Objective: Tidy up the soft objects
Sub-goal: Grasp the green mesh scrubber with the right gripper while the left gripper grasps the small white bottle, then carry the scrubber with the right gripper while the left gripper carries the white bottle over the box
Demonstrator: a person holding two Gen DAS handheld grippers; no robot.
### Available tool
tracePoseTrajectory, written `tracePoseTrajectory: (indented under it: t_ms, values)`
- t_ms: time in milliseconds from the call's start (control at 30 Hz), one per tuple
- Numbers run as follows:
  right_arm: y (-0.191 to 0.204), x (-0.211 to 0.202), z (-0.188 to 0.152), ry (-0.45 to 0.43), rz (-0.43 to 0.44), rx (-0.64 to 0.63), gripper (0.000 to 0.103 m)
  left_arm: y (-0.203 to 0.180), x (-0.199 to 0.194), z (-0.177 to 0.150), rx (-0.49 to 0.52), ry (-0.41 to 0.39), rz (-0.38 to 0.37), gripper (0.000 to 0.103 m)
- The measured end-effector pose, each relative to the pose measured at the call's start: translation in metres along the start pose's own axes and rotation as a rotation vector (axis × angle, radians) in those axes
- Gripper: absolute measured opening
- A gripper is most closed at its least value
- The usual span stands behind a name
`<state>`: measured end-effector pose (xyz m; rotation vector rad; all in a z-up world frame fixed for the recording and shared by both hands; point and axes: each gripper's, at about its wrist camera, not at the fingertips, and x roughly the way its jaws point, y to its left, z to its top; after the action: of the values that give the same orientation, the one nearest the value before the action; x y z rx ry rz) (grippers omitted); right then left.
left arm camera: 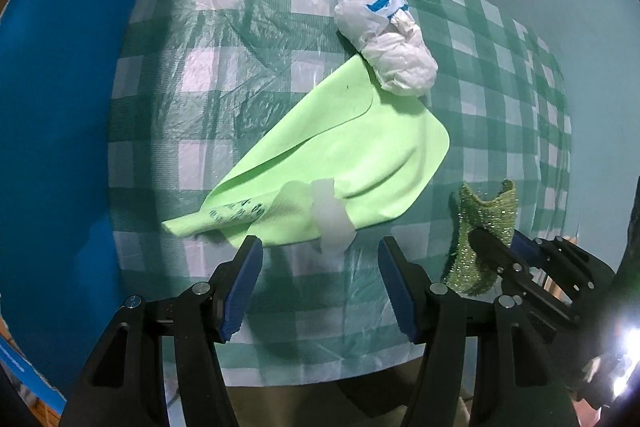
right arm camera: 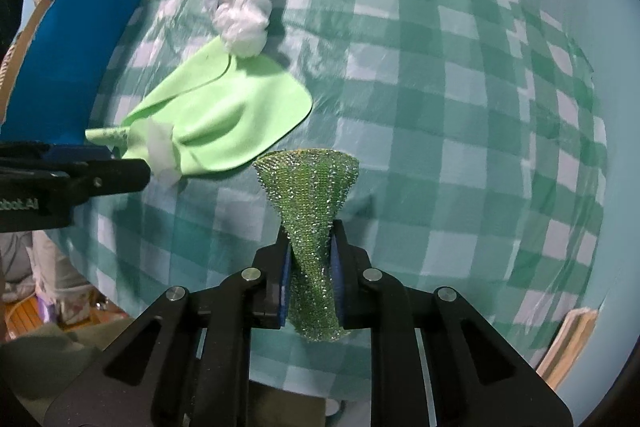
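Note:
A light green cloth (left arm camera: 332, 155) lies spread on the checkered table (left arm camera: 240, 27), with a small translucent white piece (left arm camera: 330, 219) on its near edge. A crumpled white plastic bag with blue print (left arm camera: 384, 31) rests on the cloth's far corner. My left gripper (left arm camera: 320, 267) is open and empty, just in front of the cloth's near edge. My right gripper (right arm camera: 310, 267) is shut on a glittery green scrubbing cloth (right arm camera: 312, 195) and holds it upright above the table. The same scrubbing cloth (left arm camera: 480, 223) shows at the right of the left wrist view, and the green cloth (right arm camera: 224, 119) and bag (right arm camera: 240, 11) show at the left of the right wrist view.
A blue box (left arm camera: 60, 147) stands along the table's left side, also in the right wrist view (right arm camera: 76, 43). The table's near edge runs just under both grippers. A wooden object (right arm camera: 568, 343) sits off the table's right side. Clutter lies beyond the far left corner.

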<state>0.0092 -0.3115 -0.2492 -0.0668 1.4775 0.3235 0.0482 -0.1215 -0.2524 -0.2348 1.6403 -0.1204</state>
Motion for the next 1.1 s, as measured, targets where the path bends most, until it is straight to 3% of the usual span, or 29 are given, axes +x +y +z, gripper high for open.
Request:
tracePoseTrajectory:
  t_ms: [200,533,1100]
  values:
    - [-0.016,-0.013,0.026,-0.011,0.013,-0.022,0.016,-0.002,0.008,0.008,-0.057,-0.003,0.000,0.061]
    - [-0.028,-0.014,0.036,-0.020,0.035,-0.044,0.016,-0.007,0.025,0.008,-0.128,0.014,0.025,0.021]
    - [-0.037,-0.031,0.035,-0.059,0.069,-0.027,0.016,0.001,-0.010,-0.026,-0.100,-0.083,0.020,0.016]
